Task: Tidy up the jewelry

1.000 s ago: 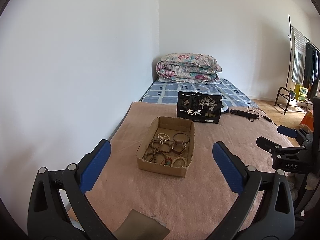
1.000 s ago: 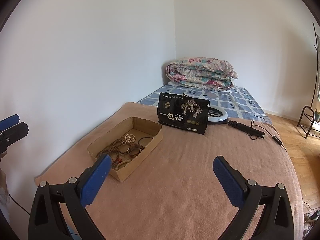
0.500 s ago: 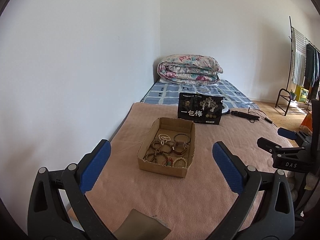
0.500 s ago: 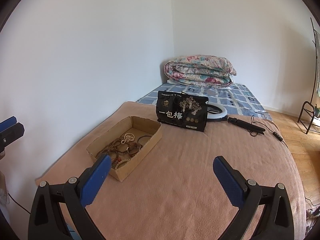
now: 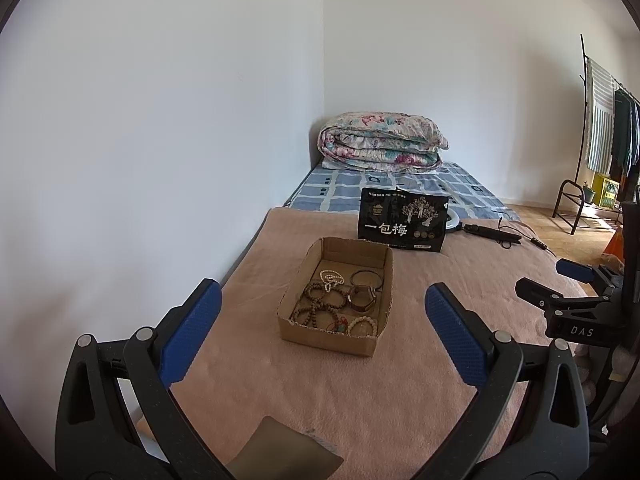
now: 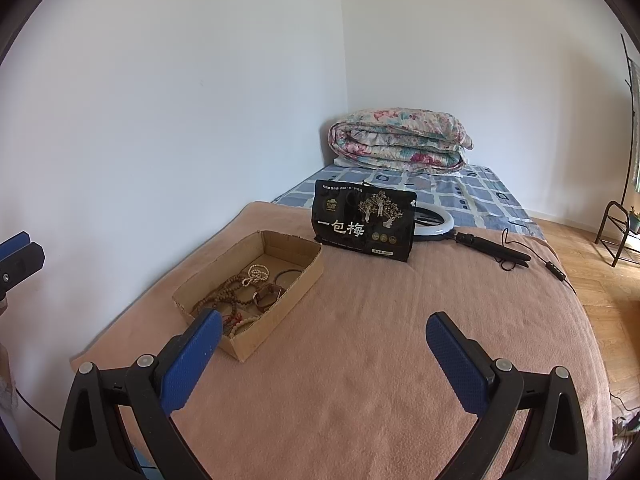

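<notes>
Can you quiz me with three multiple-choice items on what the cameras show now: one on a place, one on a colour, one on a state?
1. Where does the jewelry lie?
A. inside the cardboard box
B. loose on the pink blanket
C. on the folded quilt

2. What colour are the pads on the left tongs?
A. red
B. blue
C. green

3. How do the right tongs stand?
A. shut on a bracelet
B. shut on nothing
C. open and holding nothing

Answers:
1. A: bead bracelets and the rest sit within the box walls.
2. B: both pads show blue against the black arms.
3. C: a wide gap parts the pads, with only blanket between them.
</notes>
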The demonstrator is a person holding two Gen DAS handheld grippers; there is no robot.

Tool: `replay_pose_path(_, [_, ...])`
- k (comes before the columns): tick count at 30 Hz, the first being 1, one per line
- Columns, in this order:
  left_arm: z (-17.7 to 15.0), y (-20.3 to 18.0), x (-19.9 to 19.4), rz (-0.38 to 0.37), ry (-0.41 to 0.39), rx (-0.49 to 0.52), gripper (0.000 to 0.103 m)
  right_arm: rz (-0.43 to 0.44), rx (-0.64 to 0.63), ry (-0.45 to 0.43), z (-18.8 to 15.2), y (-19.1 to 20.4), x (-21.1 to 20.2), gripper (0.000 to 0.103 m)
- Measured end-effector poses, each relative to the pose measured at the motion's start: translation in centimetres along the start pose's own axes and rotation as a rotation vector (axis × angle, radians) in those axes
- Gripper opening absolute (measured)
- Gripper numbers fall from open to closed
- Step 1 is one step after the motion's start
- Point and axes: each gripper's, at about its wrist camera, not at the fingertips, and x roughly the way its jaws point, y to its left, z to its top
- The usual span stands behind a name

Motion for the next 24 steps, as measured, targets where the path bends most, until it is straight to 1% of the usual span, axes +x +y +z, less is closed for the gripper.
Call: replay_pose_path(24, [-0.17,-0.09,0.10,0.000,0.000,0.001,0.103,0.005,0.008,0.009,-0.50,-0.11,0.18,0.103])
